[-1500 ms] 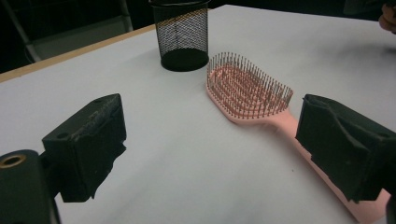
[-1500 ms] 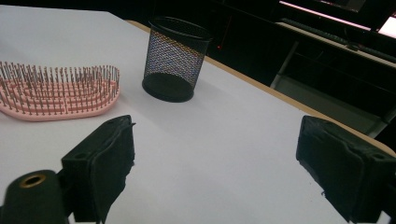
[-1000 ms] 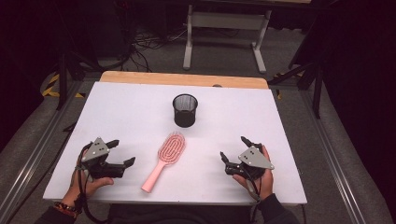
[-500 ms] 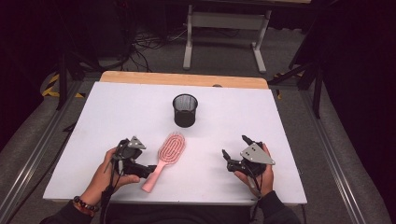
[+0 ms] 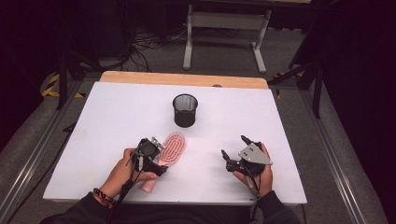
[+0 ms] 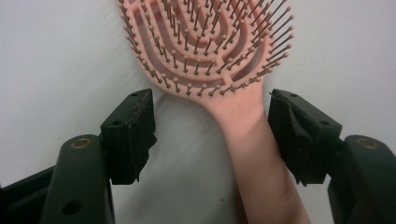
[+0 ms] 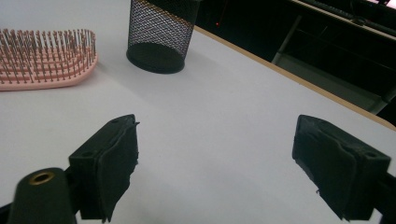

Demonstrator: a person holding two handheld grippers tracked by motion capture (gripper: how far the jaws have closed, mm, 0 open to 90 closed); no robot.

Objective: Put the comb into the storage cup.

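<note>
High view: left gripper (image 5: 156, 164) sits over the handle of the pink plastic vented hairbrush (image 5: 172, 147), lying flat on the white table (image 5: 102, 121), near side of the black mesh cup (image 5: 185, 110). Right gripper (image 5: 233, 155) idles, wide open, nothing btwn.

Left gripper view: jaws just been closing, straddling the handle neck, pads not pressing yet. Looks light, stiff, bit slick; neck's the spot to grip, avoid bristles.

Right gripper view: jaws apart over bare table.

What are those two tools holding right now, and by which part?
Nothing yet. The left tool has just been closing around the neck of the pink hairbrush, but a gap shows beside one pad. The right tool is open above bare table.
</note>
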